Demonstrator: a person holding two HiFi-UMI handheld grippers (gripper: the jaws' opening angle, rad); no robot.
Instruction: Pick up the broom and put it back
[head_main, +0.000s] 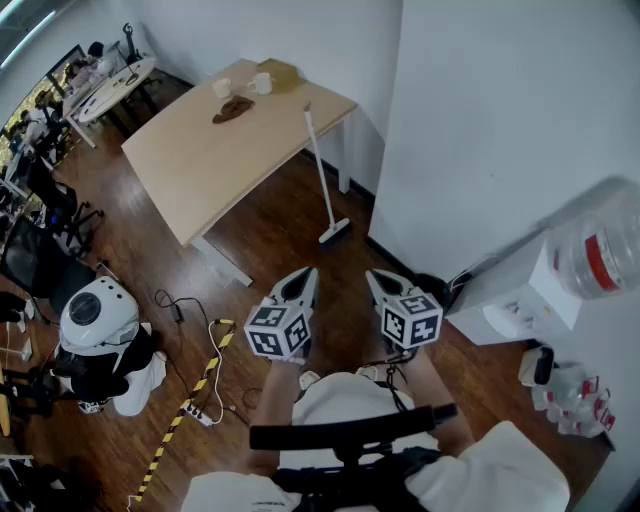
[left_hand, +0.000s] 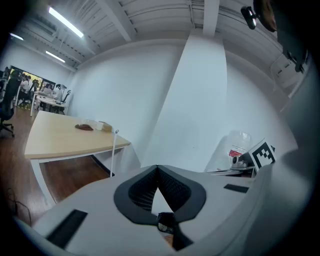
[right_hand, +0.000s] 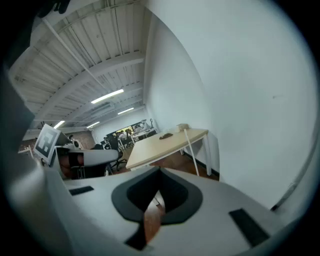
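Observation:
The broom (head_main: 320, 170) leans against the right edge of the light wooden table (head_main: 200, 160); its white handle is tilted and its head (head_main: 334, 232) rests on the wood floor near the wall. Both grippers hang side by side in front of the person, well short of the broom. My left gripper (head_main: 305, 272) is shut with nothing in it, and my right gripper (head_main: 375, 277) is shut and empty too. The left gripper view has the broom handle (left_hand: 113, 152) far off beside the table. In the right gripper view the handle (right_hand: 191, 150) stands by the table leg.
A white wall corner (head_main: 400, 150) juts out right of the broom. A water dispenser (head_main: 520, 295) with a bottle stands at the right. A white robot (head_main: 95, 320), cables and a yellow-black strip (head_main: 190, 400) lie on the floor at left. Small items (head_main: 240, 95) sit on the table's far end.

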